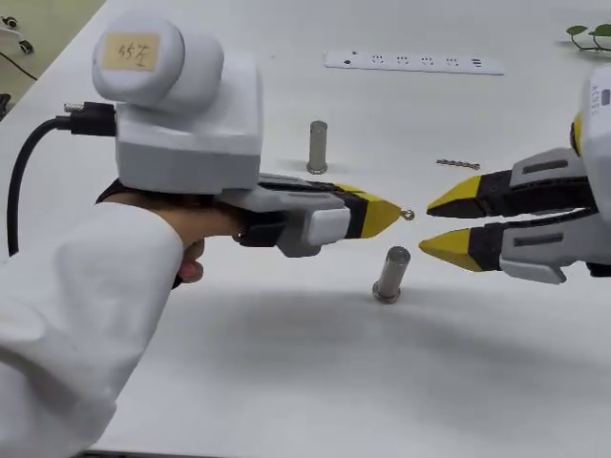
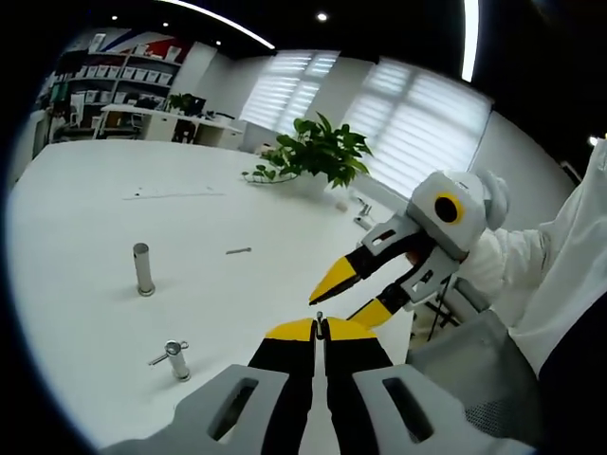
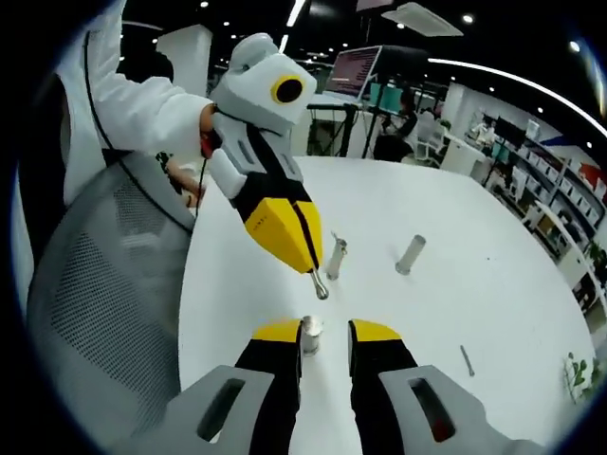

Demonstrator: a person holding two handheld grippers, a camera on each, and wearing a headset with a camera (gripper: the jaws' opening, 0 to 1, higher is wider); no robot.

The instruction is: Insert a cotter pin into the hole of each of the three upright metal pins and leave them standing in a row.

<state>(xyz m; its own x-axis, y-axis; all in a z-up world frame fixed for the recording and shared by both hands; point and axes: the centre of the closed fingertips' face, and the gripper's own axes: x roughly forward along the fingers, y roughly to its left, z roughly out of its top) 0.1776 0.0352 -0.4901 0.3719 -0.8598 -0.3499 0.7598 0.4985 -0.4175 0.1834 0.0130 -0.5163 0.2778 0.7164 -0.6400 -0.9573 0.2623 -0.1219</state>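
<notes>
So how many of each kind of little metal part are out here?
metal pins: 3
cotter pins: 3 (one loose on the table, one in the left gripper, one through a metal pin)
Total: 6

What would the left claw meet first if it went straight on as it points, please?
Most likely the right claw, open just ahead; the left claw, shut on a cotter pin, points at it. Depth unclear.
</notes>
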